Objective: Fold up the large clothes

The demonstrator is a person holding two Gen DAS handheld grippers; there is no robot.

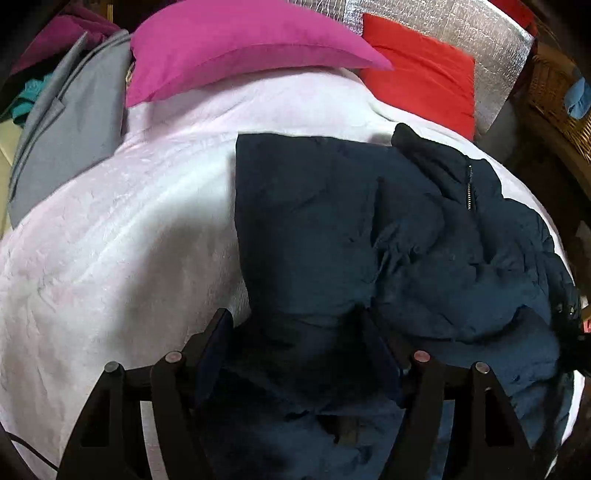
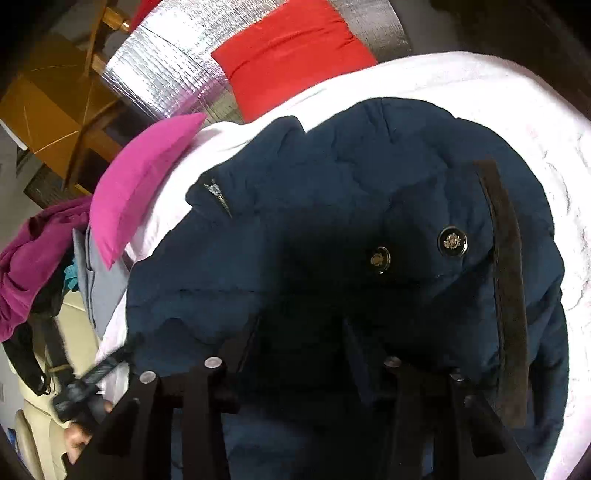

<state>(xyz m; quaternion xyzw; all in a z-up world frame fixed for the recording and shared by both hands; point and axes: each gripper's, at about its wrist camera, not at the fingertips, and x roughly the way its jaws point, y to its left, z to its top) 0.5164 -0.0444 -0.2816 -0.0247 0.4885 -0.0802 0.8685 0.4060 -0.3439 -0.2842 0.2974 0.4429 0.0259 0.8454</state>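
A large navy padded jacket (image 1: 369,240) lies crumpled on a bed with a pale pink-white cover (image 1: 122,240). My left gripper (image 1: 295,332) is at the jacket's near edge, its fingers spread with jacket cloth bunched between and over them. In the right wrist view the same jacket (image 2: 351,206) shows two metal buttons (image 2: 452,240), a zip and a dark trim strip (image 2: 506,258). My right gripper (image 2: 299,332) sits over the jacket in deep shadow, its fingers apart with cloth between them. The left gripper also shows at the lower left of the right wrist view (image 2: 79,391).
A magenta pillow (image 1: 240,48) and a red pillow (image 1: 421,74) lie at the head of the bed against a silver foil panel (image 1: 480,33). Grey (image 1: 70,122) and purple clothes are piled at the left. A wicker basket (image 1: 554,88) stands right.
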